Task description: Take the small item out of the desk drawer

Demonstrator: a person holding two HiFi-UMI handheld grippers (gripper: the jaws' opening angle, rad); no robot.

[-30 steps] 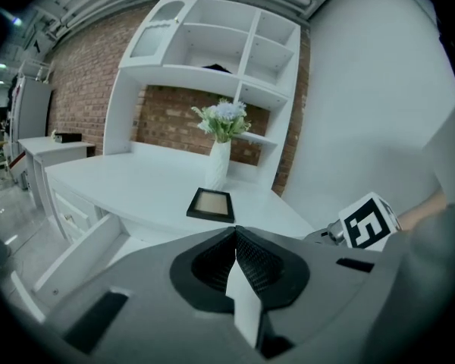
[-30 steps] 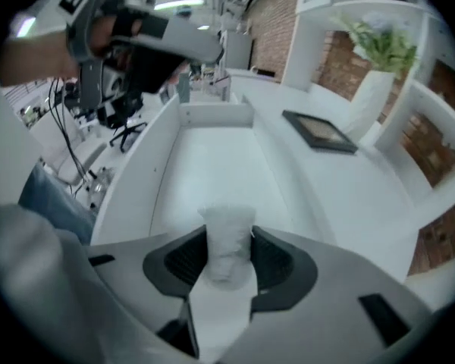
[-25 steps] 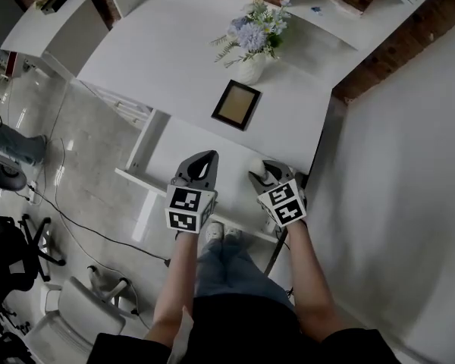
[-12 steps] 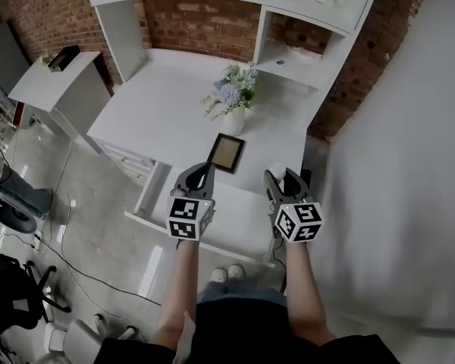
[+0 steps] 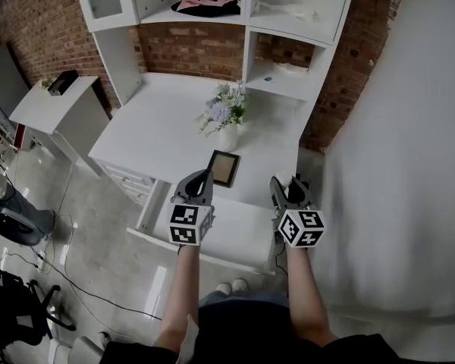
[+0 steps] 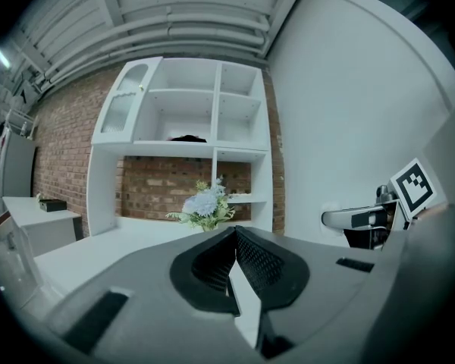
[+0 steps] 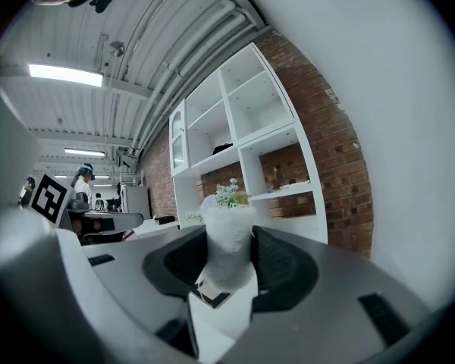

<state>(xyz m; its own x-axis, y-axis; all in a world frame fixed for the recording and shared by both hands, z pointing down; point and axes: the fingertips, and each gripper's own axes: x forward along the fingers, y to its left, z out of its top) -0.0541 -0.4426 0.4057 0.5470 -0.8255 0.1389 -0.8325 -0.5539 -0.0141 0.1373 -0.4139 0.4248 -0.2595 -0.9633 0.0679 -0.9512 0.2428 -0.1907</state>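
My right gripper [image 5: 286, 183] is shut on a small white crumpled item [image 5: 285, 179], held over the right end of the open white drawer [image 5: 235, 232]. In the right gripper view the white item [image 7: 227, 260] fills the gap between the black pads, and the right gripper [image 7: 229, 235] points level toward the shelves. My left gripper [image 5: 200, 177] hangs over the drawer's left part. In its own view the left gripper [image 6: 235, 232] has its jaws closed together with nothing between them.
On the white desk [image 5: 159, 135] stand a vase of flowers [image 5: 226, 120] and a picture frame [image 5: 223, 167] just behind the drawer. A shelf unit [image 5: 246, 21] rises at the back, a white wall [image 5: 409, 165] at right, a side cabinet [image 5: 49, 101] at left.
The head view has tilted up from the floor to the shelves. Both grippers have lifted and levelled out; the right one keeps hold of the white item.
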